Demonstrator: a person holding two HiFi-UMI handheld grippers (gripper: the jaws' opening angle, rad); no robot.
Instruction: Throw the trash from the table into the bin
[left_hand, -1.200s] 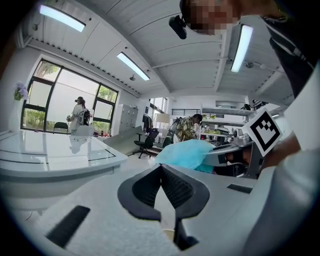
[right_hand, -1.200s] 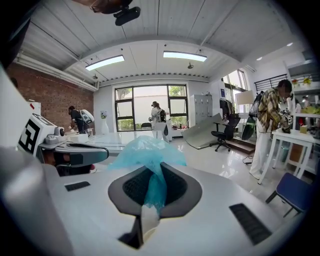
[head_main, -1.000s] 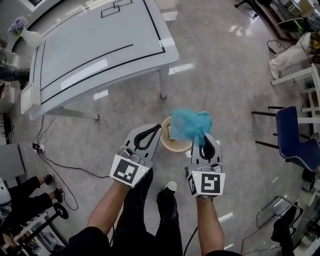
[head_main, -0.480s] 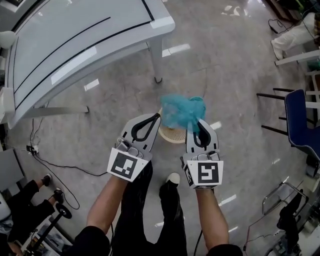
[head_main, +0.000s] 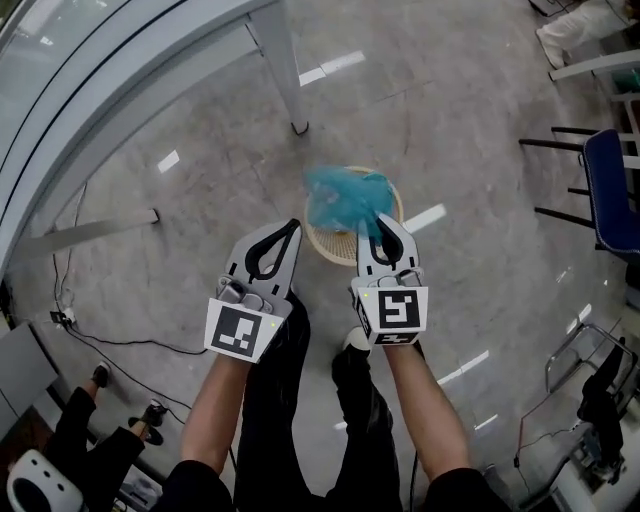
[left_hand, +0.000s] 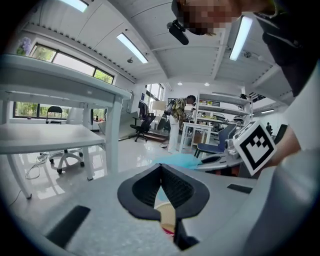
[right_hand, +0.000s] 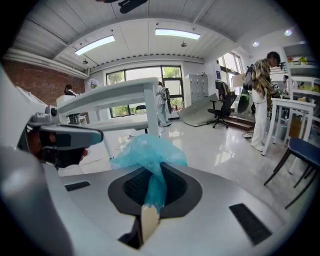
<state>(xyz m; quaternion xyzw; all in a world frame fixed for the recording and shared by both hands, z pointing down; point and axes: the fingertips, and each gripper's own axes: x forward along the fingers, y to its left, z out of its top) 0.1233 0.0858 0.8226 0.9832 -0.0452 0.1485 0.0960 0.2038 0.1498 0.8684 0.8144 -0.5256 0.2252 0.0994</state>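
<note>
A crumpled teal plastic bag (head_main: 338, 196) hangs pinched in my right gripper (head_main: 379, 219), which is shut on it. The bag is over the round wicker bin (head_main: 327, 246) on the floor, covering most of its opening. In the right gripper view the bag (right_hand: 146, 151) bulges out past the jaws (right_hand: 154, 169). My left gripper (head_main: 290, 227) hovers beside the bin's left rim, shut with nothing in it. In the left gripper view its tips (left_hand: 161, 166) meet, and the bag (left_hand: 178, 160) and a strip of the bin (left_hand: 167, 214) show beyond them.
The grey table's leg (head_main: 280, 66) stands just beyond the bin, with the tabletop (head_main: 90, 70) at the upper left. A blue chair (head_main: 612, 190) is at the right. Cables (head_main: 110, 342) trail on the floor at the left. Another person's legs (head_main: 75, 440) are at the lower left.
Both grippers have come down toward the floor together. The bag, still held by the right one, has sunk from in front of the bin to right over its opening.
</note>
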